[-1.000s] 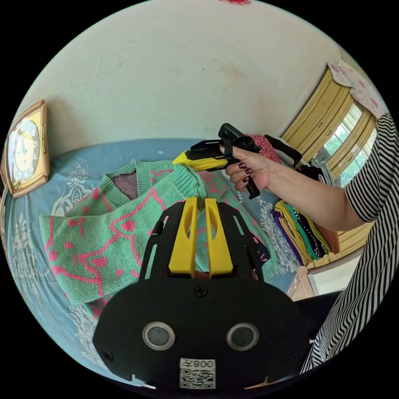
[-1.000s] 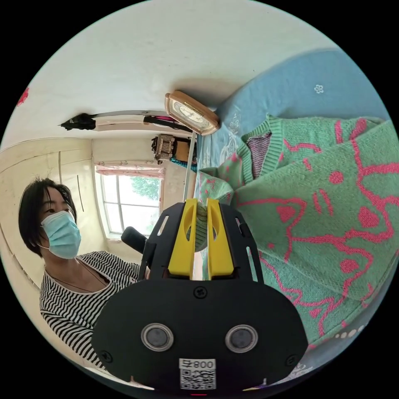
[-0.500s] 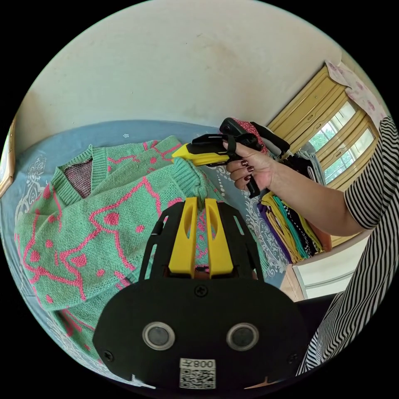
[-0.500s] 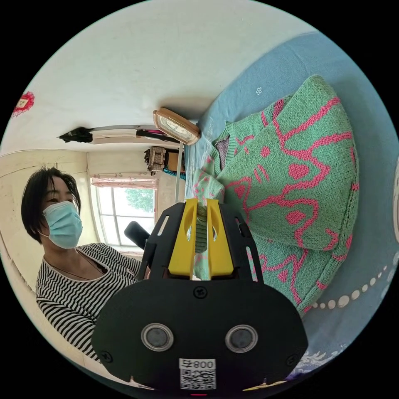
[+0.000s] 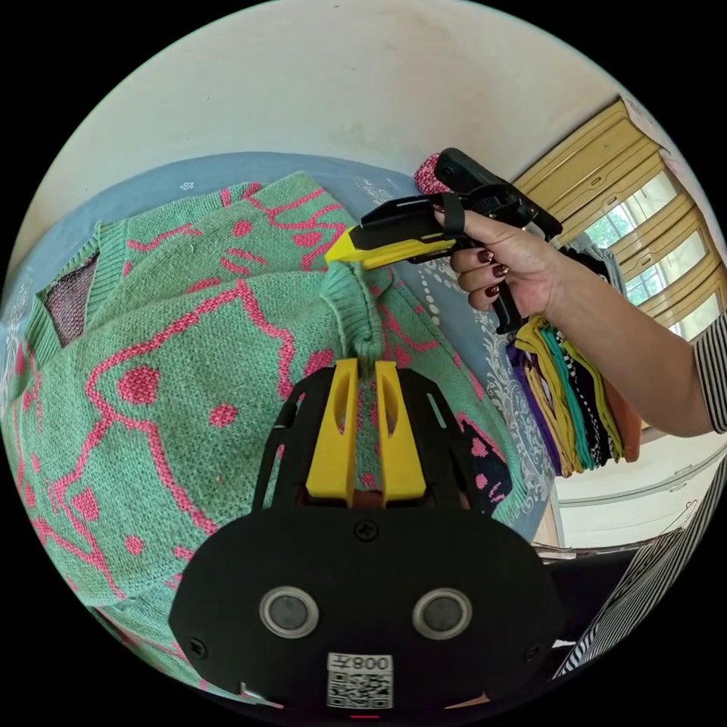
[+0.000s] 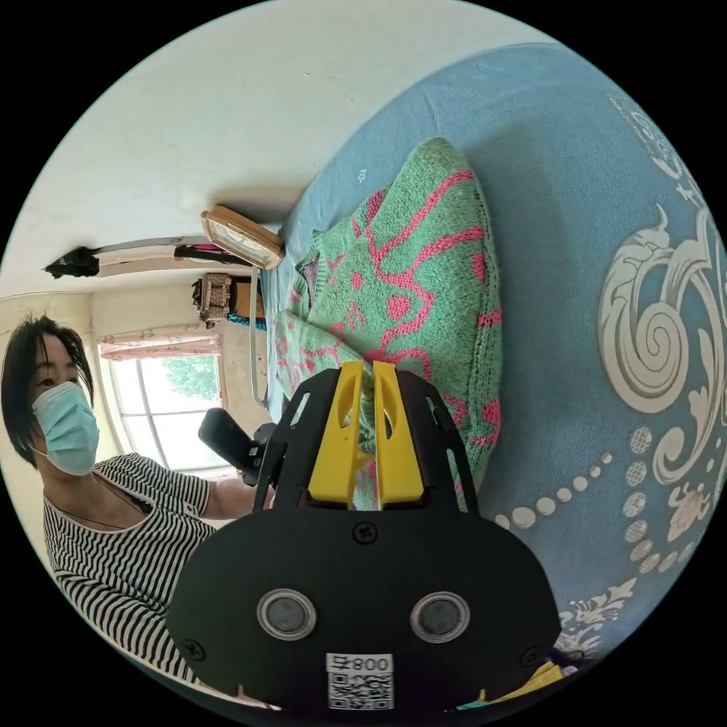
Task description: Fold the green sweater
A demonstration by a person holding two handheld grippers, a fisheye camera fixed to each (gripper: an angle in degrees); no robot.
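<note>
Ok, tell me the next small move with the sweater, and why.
Probably lower both grippers together and lay the held edge flat on the sweater's body. The left gripper and right gripper each have their jaws pinched on the ribbed edge of the green sweater, lifted above the folded body lying on the blue bedspread. The fold looks carried over but not set down.

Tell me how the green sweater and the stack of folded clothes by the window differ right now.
The green sweater is one knit garment with a pink pattern; the stack of folded clothes is many thin layers in yellow, teal, purple and dark colours. The sweater is mid-fold, its ribbed edge pinched by the left gripper and the right gripper; the stack sits untouched. The sweater spreads wide over the blue bedspread; the stack is compact. Both are clothing.
</note>
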